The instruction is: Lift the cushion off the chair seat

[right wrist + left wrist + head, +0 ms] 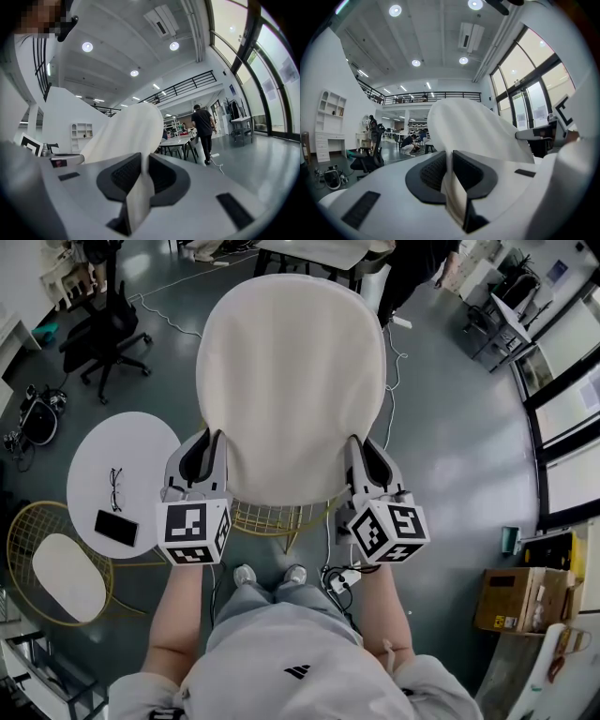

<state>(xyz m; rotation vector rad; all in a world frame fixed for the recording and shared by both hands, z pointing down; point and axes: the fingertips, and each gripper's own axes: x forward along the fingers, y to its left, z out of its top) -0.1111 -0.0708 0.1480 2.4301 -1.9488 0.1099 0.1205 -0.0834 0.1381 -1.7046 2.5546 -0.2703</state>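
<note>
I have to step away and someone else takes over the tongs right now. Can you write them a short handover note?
Left tongs: shut on the cushion at its left edge.
Right tongs: shut on its right edge.
Cushion: held between both, in front of the person, over the gold wire chair, whose seat shows below its near edge.
Done: both grips are on, and the cushion looks raised off the seat.
Left: carry it clear of the chair without loosening either grip.

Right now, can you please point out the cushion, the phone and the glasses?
cushion (pixel 291 381), head view, middle of its white face.
phone (pixel 116 528), head view, middle of its dark face.
glasses (pixel 114 488), head view, middle of the frame.
</note>
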